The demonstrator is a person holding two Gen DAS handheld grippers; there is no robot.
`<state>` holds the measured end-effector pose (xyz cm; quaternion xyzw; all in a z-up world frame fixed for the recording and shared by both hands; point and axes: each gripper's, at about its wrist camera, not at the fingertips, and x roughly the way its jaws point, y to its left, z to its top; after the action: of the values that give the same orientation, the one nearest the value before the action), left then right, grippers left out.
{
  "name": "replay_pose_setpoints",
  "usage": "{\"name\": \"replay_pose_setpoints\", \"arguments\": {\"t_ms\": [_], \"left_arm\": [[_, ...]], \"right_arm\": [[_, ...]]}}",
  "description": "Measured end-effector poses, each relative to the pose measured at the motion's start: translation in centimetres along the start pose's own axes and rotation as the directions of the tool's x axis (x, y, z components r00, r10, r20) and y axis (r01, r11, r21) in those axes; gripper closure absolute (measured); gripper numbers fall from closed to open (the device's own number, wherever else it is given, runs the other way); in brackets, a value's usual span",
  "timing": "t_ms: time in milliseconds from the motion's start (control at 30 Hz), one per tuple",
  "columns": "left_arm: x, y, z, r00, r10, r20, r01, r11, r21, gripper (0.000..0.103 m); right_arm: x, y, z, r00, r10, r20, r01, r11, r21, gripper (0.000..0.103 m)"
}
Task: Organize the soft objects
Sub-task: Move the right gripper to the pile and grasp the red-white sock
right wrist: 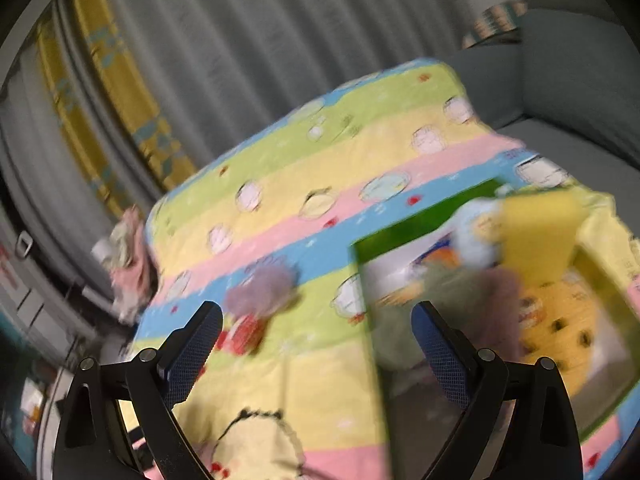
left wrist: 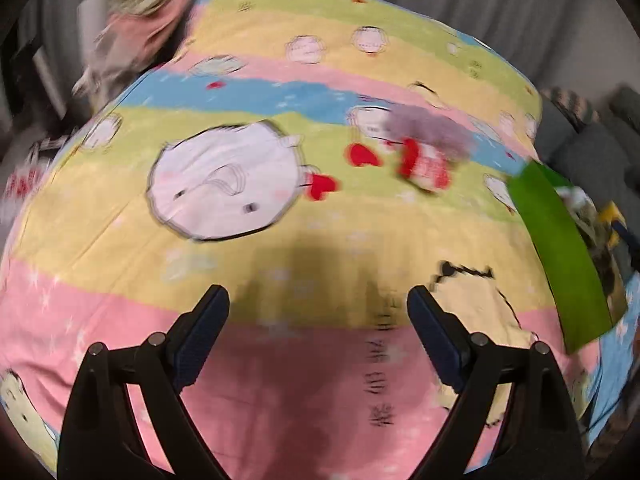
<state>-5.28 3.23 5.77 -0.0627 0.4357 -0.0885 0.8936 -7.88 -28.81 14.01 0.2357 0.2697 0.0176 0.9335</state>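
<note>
A grey pleated curtain (right wrist: pixel 248 40) is seen at the far side, with a yellow patterned drape (right wrist: pixel 104 92) at its left; a grey sofa (right wrist: pixel 568 80) is seen at the right.

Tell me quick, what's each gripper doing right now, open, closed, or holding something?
Left gripper: open, nothing between its fingers, above the striped blanket.
Right gripper: open, holding nothing.

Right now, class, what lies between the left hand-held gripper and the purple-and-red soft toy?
Only bare striped blanket between the left hand-held gripper and the toy, in the left wrist view.
</note>
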Motion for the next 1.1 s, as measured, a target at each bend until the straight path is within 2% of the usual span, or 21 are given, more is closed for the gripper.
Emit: {"name": "replay_pose_setpoints", "arguments": {"t_ms": [100,167,267,333,500,667,767,933,1000,1100], "left_arm": [[0.4,2.4,0.0,1.000,0.014,-0.019,-0.016,0.995,-0.094,0.013],[0.5,2.7,0.2,1.000,0.005,-0.007,-0.006,0.994,-0.107,0.013],[0.7,3.2,0.6,0.999,0.042,0.000,-0.041,0.992,-0.122,0.013],[0.9,3.7,0.8,1.000,0.018,-0.008,-0.019,0.989,-0.145,0.013],[0.5,4.5,0.9,1.000,0.025,-0.014,-0.027,0.985,-0.168,0.013],[0.3,5.6,1.4,1.000,0.015,-0.009,-0.017,0.979,-0.204,0.013],[0.2,5.9,1.5,1.000,0.009,-0.014,-0.012,0.976,-0.219,0.013],[0.1,6.1,1.6,1.000,-0.016,-0.013,0.012,0.972,-0.235,0.013],[0.1,6.0,1.5,1.000,-0.016,-0.018,0.012,0.972,-0.233,0.013],[0.1,6.0,1.5,1.000,-0.017,-0.022,0.012,0.971,-0.237,0.013]], "right_arm": [[2.6,2.2,-1.5,0.994,0.017,-0.105,-0.019,1.000,-0.012,0.007],[5.0,3.7,-2.6,0.985,0.014,-0.169,-0.016,1.000,-0.010,0.007],[8.7,5.6,-3.4,0.967,0.024,-0.253,-0.018,0.999,0.027,0.007],[11.4,7.3,-3.8,0.955,0.033,-0.296,-0.027,0.999,0.025,0.008],[17.2,10.6,-4.2,0.936,-0.054,-0.347,0.044,0.998,-0.037,0.021],[22.1,12.1,-5.0,0.901,-0.144,-0.410,0.117,0.989,-0.089,0.045],[22.5,11.9,-5.4,0.898,-0.228,-0.377,0.190,0.972,-0.136,0.059],[21.0,11.0,-5.5,0.906,-0.185,-0.382,0.162,0.982,-0.092,0.063],[19.7,11.0,-5.6,0.908,-0.156,-0.388,0.131,0.987,-0.091,0.063],[16.5,11.5,-6.3,0.909,-0.081,-0.410,0.042,0.994,-0.102,0.063]]}}
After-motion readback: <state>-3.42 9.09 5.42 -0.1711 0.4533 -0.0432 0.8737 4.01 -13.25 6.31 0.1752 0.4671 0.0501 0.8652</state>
